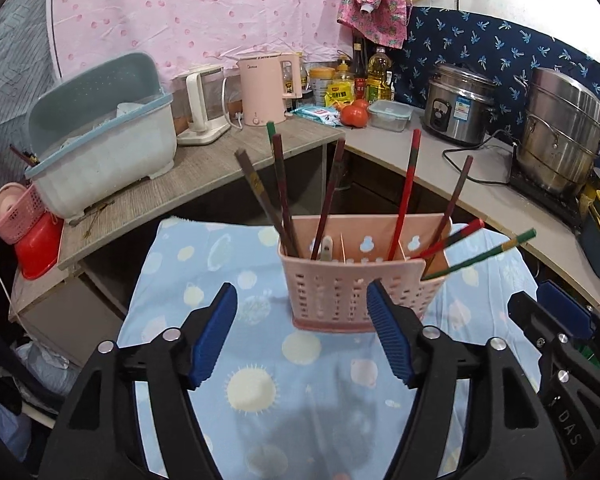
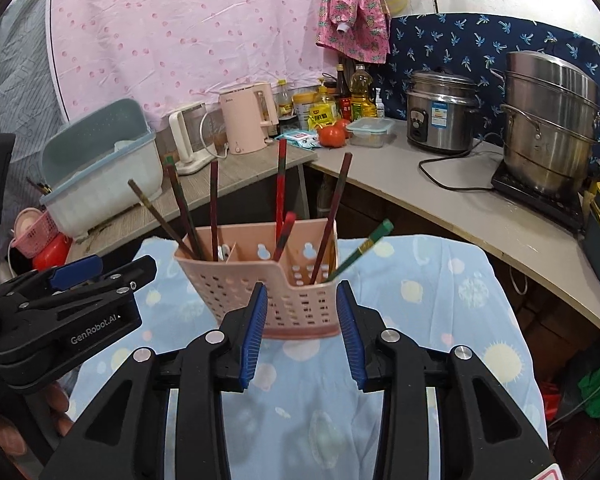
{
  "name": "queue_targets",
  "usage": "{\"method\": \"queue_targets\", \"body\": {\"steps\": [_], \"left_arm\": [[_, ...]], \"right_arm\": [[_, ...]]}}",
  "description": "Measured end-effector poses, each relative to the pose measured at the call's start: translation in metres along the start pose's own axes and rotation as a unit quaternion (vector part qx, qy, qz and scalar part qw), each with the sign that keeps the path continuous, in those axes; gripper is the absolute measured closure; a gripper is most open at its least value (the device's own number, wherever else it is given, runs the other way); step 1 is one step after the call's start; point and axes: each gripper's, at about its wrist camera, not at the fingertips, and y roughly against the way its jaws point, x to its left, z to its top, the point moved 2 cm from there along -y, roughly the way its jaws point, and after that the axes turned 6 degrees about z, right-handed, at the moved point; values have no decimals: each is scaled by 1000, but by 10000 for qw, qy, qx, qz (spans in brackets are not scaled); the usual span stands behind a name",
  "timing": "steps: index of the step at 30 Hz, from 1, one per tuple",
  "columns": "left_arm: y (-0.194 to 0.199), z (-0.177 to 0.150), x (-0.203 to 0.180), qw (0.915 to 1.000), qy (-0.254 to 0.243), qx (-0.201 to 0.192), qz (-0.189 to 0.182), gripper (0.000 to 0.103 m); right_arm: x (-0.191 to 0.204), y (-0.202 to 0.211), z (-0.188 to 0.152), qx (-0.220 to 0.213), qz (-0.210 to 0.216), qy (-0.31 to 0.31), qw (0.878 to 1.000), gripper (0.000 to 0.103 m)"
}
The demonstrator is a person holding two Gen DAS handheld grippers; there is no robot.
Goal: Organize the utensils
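A pink perforated utensil holder (image 1: 340, 292) stands on a blue patterned cloth (image 1: 260, 392). It holds several chopsticks: dark brown ones (image 1: 284, 196) at its left, red ones (image 1: 406, 192) and a green-tipped one (image 1: 496, 250) leaning right. A white spoon handle (image 1: 326, 248) pokes out too. My left gripper (image 1: 302, 292) is open just in front of the holder, with nothing in its jaws. In the right wrist view my right gripper (image 2: 302, 292) is open, and the near corner of the holder (image 2: 236, 284) shows between its fingertips without being squeezed. Each gripper shows in the other's view: right gripper (image 1: 540, 308), left gripper (image 2: 112, 272).
An L-shaped counter runs behind. It carries a blue dish bin (image 1: 100, 152), a pink kettle (image 1: 264, 88), bottles, tomatoes (image 1: 354, 114), a rice cooker (image 1: 456, 104) and a steel steamer pot (image 1: 560, 132). A small pink basket (image 1: 20, 212) and red bowl sit at far left.
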Motion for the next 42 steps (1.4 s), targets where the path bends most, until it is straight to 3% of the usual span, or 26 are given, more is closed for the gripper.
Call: {"method": "queue_targets", "body": {"steps": [2, 5, 9, 15, 23, 29, 31, 42], "left_arm": [[3, -8, 0, 10000, 7, 35, 5, 37], [6, -19, 1, 9999, 15, 100, 45, 28], [11, -32, 2, 9998, 31, 123, 132, 18], [14, -46, 3, 9996, 33, 219, 184, 17], [12, -53, 7, 9990, 117, 339, 249, 14], [12, -55, 8, 9989, 109, 349, 302, 11], [12, -56, 9, 9986, 113, 351, 373, 10], [14, -60, 10, 9985, 58, 355, 406, 9]], "right_arm": [[0, 3, -7, 57, 4, -28, 10000, 68], [2, 6, -17, 157, 55, -65, 9998, 66], [6, 11, -26, 189, 26, -6, 9998, 50], [7, 18, -35, 226, -8, -16, 9997, 43], [9, 25, -40, 153, -65, 34, 9999, 19], [7, 23, -44, 254, -40, -45, 9997, 16], [6, 21, -45, 322, -37, -73, 9994, 6], [8, 26, -51, 232, -182, 67, 9995, 6]]}}
